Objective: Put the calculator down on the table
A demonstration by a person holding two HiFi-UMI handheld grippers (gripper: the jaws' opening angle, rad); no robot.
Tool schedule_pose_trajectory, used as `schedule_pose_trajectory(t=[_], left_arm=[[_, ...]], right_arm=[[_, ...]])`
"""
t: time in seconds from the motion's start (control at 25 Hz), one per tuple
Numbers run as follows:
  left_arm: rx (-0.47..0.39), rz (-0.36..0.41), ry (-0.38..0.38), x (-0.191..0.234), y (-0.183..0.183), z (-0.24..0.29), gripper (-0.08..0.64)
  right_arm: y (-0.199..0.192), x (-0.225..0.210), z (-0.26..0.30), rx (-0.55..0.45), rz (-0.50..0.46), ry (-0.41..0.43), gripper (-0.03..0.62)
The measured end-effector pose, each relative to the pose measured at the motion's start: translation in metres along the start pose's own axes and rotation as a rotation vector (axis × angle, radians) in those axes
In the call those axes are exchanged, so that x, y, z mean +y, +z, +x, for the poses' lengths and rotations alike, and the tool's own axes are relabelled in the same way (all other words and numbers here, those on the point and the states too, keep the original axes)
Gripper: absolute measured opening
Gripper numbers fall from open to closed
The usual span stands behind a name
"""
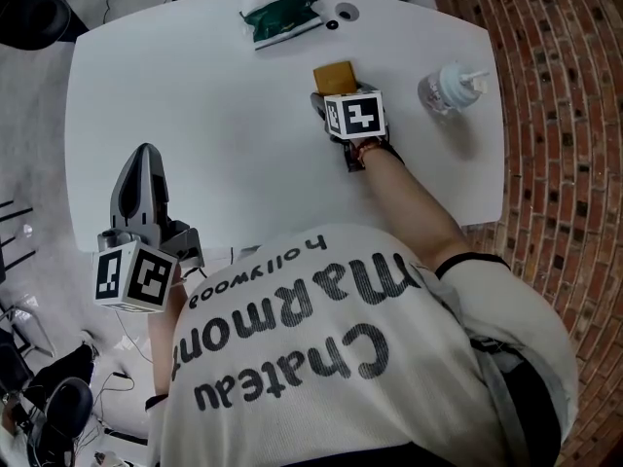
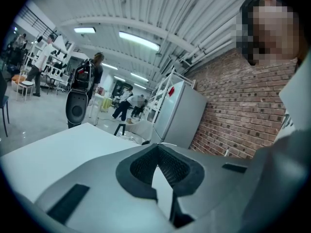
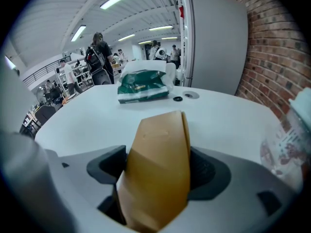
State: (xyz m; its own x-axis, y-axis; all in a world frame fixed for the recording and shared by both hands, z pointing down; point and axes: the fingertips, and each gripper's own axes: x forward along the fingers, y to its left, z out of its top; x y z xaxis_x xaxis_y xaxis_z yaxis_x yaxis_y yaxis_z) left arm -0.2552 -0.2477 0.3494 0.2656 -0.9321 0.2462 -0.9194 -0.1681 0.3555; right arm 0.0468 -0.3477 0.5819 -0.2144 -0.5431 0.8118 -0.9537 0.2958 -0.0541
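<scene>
The calculator (image 1: 334,73) is a flat tan-brown slab, seen edge-on and tilted in the right gripper view (image 3: 158,169). My right gripper (image 1: 336,93) is shut on it, its grey pads pressing both faces (image 3: 160,166), over the far middle of the white table (image 1: 214,115). Whether the calculator touches the tabletop I cannot tell. My left gripper (image 1: 146,159) hangs at the table's near left edge, jaws closed together with nothing between them (image 2: 158,152).
A green packet (image 1: 282,19) lies at the table's far edge, beyond the calculator (image 3: 143,92). A clear pump bottle (image 1: 450,88) stands to the right (image 3: 291,140). A small black ring (image 1: 332,24) and a cable grommet (image 1: 347,11) sit by the packet. Brick floor lies right of the table.
</scene>
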Motion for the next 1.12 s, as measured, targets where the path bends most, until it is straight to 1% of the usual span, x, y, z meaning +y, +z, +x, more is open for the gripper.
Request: schedule_pose_trajectory(t=[0.96,1.12], left_arm=[[-0.006,-0.015,-0.004,0.0049,0.0011,0.0033,0.000],[-0.005,-0.016,-0.005,0.0058,0.0004,0.0035,0.000]], right_arm=[[-0.0004,0.0001,0.0022,0.009,-0.003,-0.006,0.400],[-0.0005,-0.0018,0.0021,0.021,-0.002,-0.024,0.411]])
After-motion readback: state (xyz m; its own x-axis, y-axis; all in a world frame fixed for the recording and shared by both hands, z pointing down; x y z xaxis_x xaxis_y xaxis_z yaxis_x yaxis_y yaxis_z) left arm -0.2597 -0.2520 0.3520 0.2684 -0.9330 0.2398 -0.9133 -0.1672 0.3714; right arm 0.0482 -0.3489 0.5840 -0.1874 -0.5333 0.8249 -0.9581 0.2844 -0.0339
